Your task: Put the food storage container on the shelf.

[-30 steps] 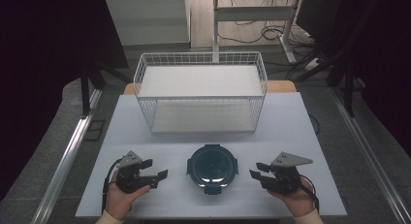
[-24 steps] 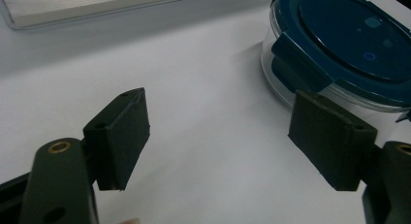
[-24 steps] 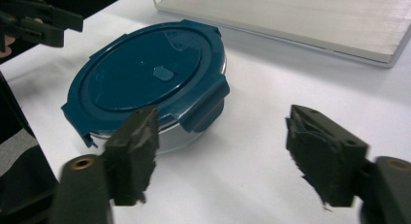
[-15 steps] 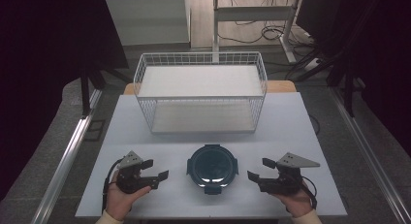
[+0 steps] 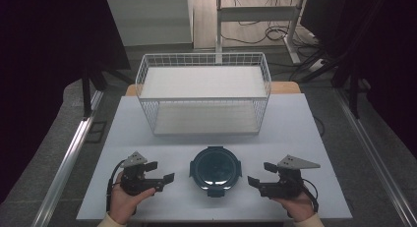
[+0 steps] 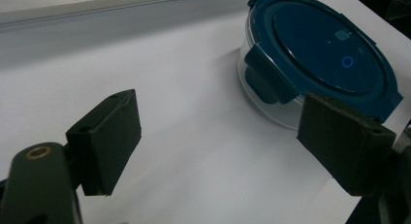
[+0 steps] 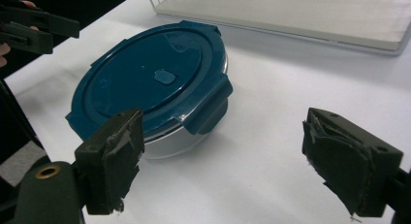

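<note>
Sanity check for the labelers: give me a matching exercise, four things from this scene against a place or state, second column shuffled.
Things:
1. container
2. wire basket
3. left gripper
4. right gripper

Places or states:
A. at the far side of the table, nothing in it
B. jaws apart, just been opening, at the container's left in the high view
C. round, clear, blue lid clipped on, between the two grippers
D. jaws apart, just been opening, at the container's right in the high view

Pairs: 1-C, 2-A, 3-B, 4-D
</note>
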The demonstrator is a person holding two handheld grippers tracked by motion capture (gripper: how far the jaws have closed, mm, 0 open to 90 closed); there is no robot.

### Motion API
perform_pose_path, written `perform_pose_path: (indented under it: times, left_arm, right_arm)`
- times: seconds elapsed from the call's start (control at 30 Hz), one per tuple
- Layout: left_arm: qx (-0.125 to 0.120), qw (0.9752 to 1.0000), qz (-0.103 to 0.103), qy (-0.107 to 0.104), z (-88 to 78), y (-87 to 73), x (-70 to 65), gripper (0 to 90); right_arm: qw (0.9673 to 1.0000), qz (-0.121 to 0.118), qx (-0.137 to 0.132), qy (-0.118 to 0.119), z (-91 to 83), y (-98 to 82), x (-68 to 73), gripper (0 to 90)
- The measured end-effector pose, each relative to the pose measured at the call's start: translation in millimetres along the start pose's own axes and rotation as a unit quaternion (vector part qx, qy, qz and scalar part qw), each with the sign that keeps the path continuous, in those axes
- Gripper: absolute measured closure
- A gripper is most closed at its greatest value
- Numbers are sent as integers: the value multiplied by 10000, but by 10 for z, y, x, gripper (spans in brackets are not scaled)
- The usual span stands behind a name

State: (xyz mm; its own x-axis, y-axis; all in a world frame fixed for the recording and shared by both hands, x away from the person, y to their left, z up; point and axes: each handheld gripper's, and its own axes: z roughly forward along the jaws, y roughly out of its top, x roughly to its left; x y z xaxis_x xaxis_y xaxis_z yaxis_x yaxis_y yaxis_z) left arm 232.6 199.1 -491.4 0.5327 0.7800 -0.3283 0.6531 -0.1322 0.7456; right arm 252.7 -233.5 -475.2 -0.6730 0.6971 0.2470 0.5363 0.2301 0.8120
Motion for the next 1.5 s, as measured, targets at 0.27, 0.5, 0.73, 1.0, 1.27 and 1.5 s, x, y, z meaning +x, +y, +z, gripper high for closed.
perform_pose_path:
  times: [0.27,0.5,0.73,1.0,1.27,1.5]
  left_arm:
    - [144,9997,-107,-188,41,68,-72,114]
    - [259,9990,-183,-322,115,187,-112,84]
    - [326,9950,-560,-764,286,314,-115,85]
    - [518,9878,-914,-1149,473,294,-80,94]
    - [624,9776,-1277,-1552,633,266,-57,121]
    - [775,9685,-1496,-1832,765,238,-65,129]
  right_arm:
    - [9996,107,247,105,46,55,36,111]
    - [9980,468,284,328,111,153,2,100]
    - [9944,823,494,435,282,186,-30,97]
    - [9911,1085,572,514,412,238,-58,103]
    - [9851,1370,778,685,627,233,-44,104]
    - [9815,1525,841,791,709,199,-24,104]
